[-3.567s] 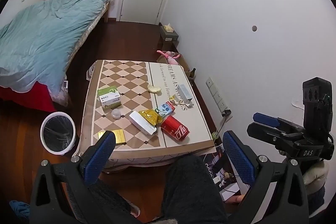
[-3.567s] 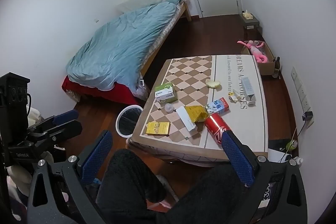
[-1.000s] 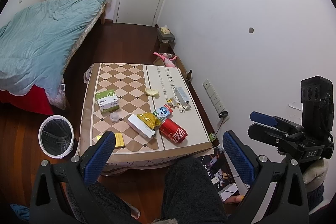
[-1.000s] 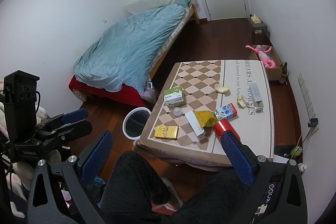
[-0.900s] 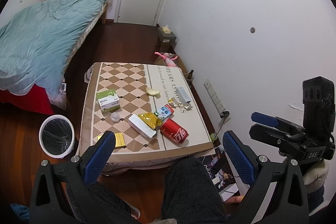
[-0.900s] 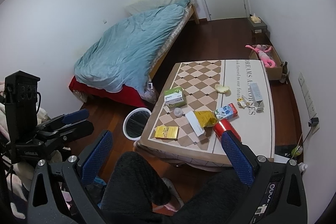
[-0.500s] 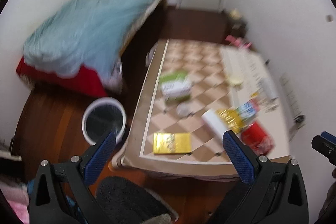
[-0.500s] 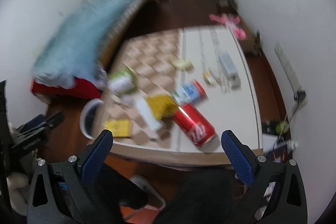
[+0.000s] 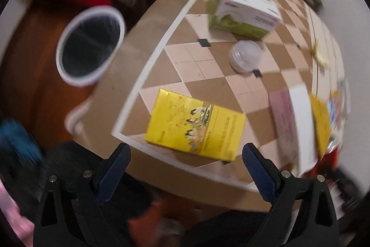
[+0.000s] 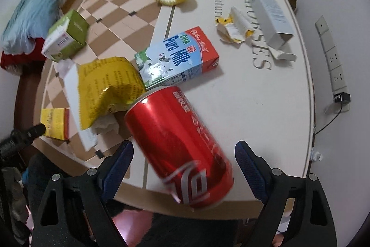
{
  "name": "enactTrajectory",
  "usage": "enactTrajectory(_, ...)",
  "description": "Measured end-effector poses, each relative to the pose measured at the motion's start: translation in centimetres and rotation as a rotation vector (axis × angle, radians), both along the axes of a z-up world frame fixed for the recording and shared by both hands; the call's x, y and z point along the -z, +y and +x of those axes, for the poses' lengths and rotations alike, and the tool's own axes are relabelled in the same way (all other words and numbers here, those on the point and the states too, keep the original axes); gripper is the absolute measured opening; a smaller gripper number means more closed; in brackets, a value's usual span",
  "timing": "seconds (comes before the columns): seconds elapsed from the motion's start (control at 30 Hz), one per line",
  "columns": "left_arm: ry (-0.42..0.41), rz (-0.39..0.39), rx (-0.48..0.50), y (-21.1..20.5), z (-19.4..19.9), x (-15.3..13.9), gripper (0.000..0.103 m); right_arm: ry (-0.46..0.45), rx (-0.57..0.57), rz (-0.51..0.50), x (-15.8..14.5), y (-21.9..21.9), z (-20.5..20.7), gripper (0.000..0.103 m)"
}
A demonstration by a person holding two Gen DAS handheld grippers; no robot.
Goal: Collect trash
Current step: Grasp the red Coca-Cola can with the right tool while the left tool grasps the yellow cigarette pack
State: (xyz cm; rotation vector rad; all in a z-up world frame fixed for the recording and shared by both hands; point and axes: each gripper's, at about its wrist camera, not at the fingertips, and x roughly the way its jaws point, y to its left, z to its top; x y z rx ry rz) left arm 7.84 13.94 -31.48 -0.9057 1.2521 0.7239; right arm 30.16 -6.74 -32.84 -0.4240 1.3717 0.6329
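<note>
A red soda can (image 10: 179, 147) is lying on its side at the table's near edge, its top touching a crumpled yellow wrapper (image 10: 108, 87). A blue milk carton (image 10: 177, 59) is lying flat just behind the can. A flat yellow box (image 9: 196, 125) is sitting at the table's near left corner. A white-rimmed bin (image 9: 90, 44) is standing on the floor beside the table's left edge.

Your left tongs (image 9: 186, 160) point down with both blue-padded fingers (image 9: 114, 171) spread wide, nothing between them. Your right tongs (image 10: 183, 157) are tilted down likewise, fingers (image 10: 251, 168) parted wide and gripping nothing.
</note>
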Motion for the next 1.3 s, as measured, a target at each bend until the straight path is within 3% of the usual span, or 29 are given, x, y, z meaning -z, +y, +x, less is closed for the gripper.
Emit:
enactTrajectory(0.13,-0.014,-0.096,-0.225,1.4,0.0,1.5,0.098,0.028,-0.008,-0.002,1.5,0.4,0.7,0.091)
enactTrajectory(0.2,-0.007,-0.138,-0.343,2.3,-0.3,2.4,0.097,0.063,0.008,0.021,2.2,0.3,0.8,0.081)
enactTrajectory(0.27,0.018,-0.165,-0.439,2.5,-0.6,3.1,0.087,0.067,0.028,0.033,2.2,0.2,0.9,0.081)
enactTrajectory(0.33,0.044,-0.149,-0.517,2.4,-0.6,2.9,0.084,0.063,0.052,0.037,2.2,-0.3,0.7,0.08)
enactTrajectory(0.47,0.116,-0.111,-0.573,2.0,0.3,2.5,0.075,0.057,0.129,0.051,2.0,-2.1,0.6,0.079)
enactTrajectory(0.53,0.121,-0.069,-0.507,1.6,0.9,1.9,0.071,0.052,0.187,0.067,1.6,-4.2,0.9,0.079)
enactTrajectory(0.6,0.126,0.0,-0.351,0.8,3.0,1.2,0.07,0.049,0.242,0.086,1.0,-5.9,1.4,0.079)
enactTrajectory(0.63,0.115,0.026,-0.251,0.4,4.4,1.0,0.069,0.056,0.281,0.106,0.8,-7.2,1.7,0.079)
enactTrajectory(0.67,0.127,0.073,-0.087,-0.7,6.3,0.8,0.07,0.073,0.298,0.122,0.8,-7.8,2.0,0.079)
enactTrajectory(0.77,0.17,0.186,0.201,-3.1,9.3,0.2,0.072,0.183,0.324,0.137,1.5,-9.1,3.0,0.081)
enactTrajectory(0.83,0.185,0.159,0.213,-3.2,9.5,0.5,0.074,0.193,0.306,0.156,1.3,-9.3,3.3,0.081)
enactTrajectory(0.93,0.138,0.082,0.078,-2.8,7.6,0.9,0.077,0.165,0.263,0.139,1.1,-9.5,3.6,0.081)
enactTrajectory(1.07,0.132,0.108,-0.008,-4.1,7.0,0.9,0.079,0.205,0.234,0.119,2.2,-6.8,2.8,0.081)
enactTrajectory(1.13,0.123,0.117,-0.033,-4.5,7.0,0.8,0.077,0.189,0.218,0.1,2.5,-6.3,2.0,0.071)
enactTrajectory(1.17,0.12,0.124,-0.035,-4.4,6.8,0.6,0.075,0.179,0.219,0.099,2.7,-5.9,1.8,0.071)
enactTrajectory(1.23,0.107,0.152,0.008,-5.2,7.2,0.2,0.058,0.168,0.243,0.099,2.5,-6.3,1.6,0.071)
enactTrajectory(1.3,0.128,0.182,0.093,-5.5,7.9,0.1,0.058,0.18,0.272,0.118,2.5,-6.3,1.5,0.071)
